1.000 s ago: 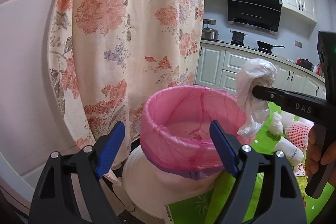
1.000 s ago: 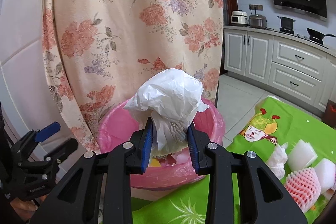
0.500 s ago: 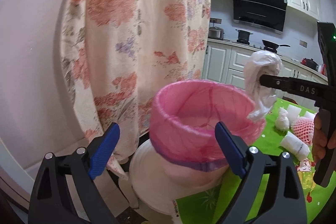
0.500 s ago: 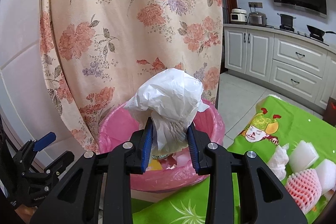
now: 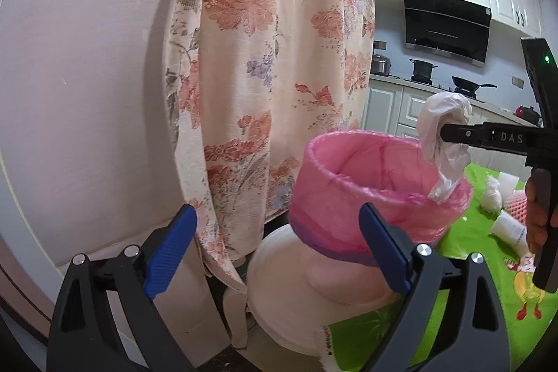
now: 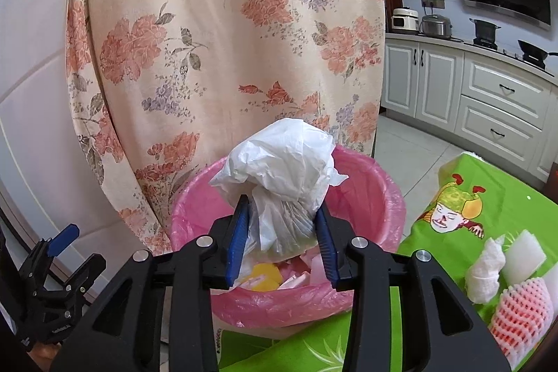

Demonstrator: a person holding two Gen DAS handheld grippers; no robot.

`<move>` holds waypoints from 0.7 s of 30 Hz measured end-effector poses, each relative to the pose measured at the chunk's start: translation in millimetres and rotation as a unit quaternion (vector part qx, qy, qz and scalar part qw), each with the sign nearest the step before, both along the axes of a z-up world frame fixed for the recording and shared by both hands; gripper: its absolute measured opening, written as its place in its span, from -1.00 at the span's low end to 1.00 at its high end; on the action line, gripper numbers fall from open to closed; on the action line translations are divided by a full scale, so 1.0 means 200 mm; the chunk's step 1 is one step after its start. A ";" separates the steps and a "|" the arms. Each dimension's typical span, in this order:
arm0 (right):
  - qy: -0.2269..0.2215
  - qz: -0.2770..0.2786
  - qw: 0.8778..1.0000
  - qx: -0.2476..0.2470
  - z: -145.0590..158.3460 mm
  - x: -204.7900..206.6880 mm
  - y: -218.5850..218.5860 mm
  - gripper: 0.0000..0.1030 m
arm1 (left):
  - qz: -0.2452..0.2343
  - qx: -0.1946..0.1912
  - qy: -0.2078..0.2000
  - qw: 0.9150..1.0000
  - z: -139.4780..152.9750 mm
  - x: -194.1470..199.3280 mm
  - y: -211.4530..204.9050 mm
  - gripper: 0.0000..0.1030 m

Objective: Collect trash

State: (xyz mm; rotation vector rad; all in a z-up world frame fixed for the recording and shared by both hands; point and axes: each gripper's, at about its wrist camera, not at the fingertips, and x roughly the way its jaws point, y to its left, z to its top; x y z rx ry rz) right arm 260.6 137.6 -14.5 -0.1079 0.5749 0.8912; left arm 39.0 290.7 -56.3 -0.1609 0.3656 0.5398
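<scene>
White crumpled plastic bag (image 6: 282,169), thin film, pinched at its neck in my right gripper (image 6: 281,239); jaws closed down to the width of the bunched film, bulk of the bag ballooning above the fingers. It hangs over the near rim of the pink-lined bin (image 6: 380,194), tail end dangling inside the opening. From the left wrist view the same bag (image 5: 443,135) sits above the right-hand rim, its tip level with the liner edge.

Bin contents visible below: yellow scrap (image 6: 263,276) and pale bits. Room looks adequate.

My left gripper (image 5: 275,253) is wide open, holding nothing, low and off to the left of the bin, well apart from it.

Risks, as I judge them:
1. Film is light and clingy. On release it may stick to a finger pad (image 6: 237,239) and ride back out with the gripper.
2. Bag is over the near rim, not the centre. A drop from here could drape over the liner edge and slide onto the green mat (image 6: 450,169).
3. Snagging the loose liner would drag it off the rim.
4. Bin is unsteadied; a knock could tip it toward the floral curtain (image 6: 226,40).

Still waiting on the mat's right edge: foam fruit net (image 6: 519,312), white wad (image 6: 486,272), white foam block (image 6: 525,255).
</scene>
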 end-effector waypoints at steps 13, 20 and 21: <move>0.003 -0.006 1.000 0.010 0.00 0.01 0.03 0.17 | -0.003 0.004 -0.006 1.000 -0.08 -0.03 0.00 0.77; -0.009 -0.012 1.000 0.004 0.01 -0.03 0.01 0.17 | -0.004 0.007 -0.020 1.000 -0.13 -0.06 -0.01 0.83; -0.009 -0.014 1.000 0.008 0.01 -0.04 -0.01 0.17 | -0.001 0.009 -0.017 1.000 -0.15 -0.07 -0.01 0.84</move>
